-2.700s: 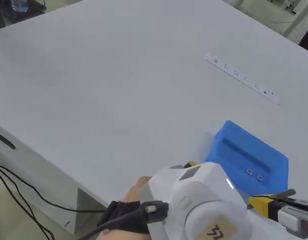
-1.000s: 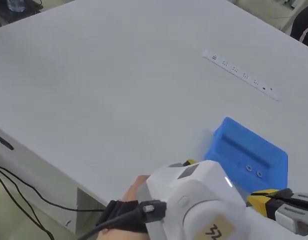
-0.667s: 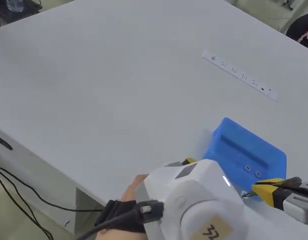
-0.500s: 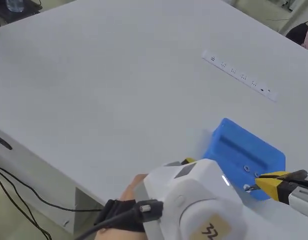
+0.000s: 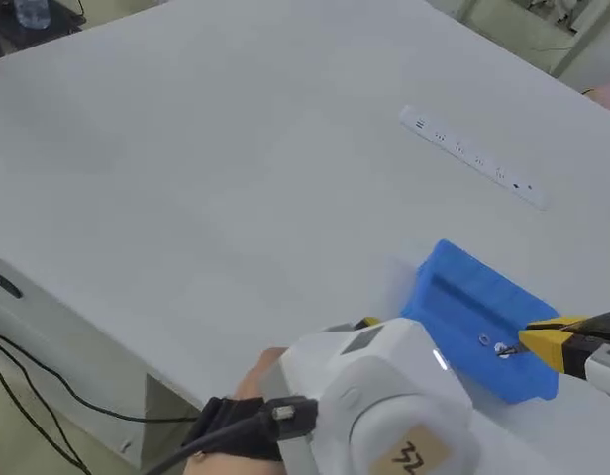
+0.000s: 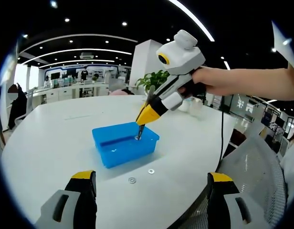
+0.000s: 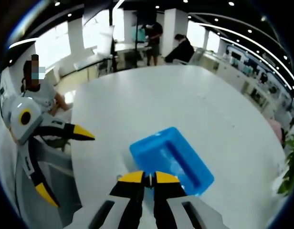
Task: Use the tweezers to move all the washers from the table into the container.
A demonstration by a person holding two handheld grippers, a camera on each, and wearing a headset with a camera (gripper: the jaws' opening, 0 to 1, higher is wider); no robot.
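Washer (image 5: 501, 349) right above the box (image 6: 123, 155)
Right gripper (image 6: 148, 113) pinches the tweezers (image 6: 141, 131); left gripper (image 6: 150, 177), jaws wide, sees the box at 12 o'clock.

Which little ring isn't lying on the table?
The washer at the tip of the tweezers, over the blue container. The other two washers lie flat on the table, outside it.

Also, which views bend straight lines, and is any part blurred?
Both gripper views curve the ceiling lights and the table edge, as a fisheye does; the head view keeps the power strip straight; the right gripper view looks soft at the blue container.
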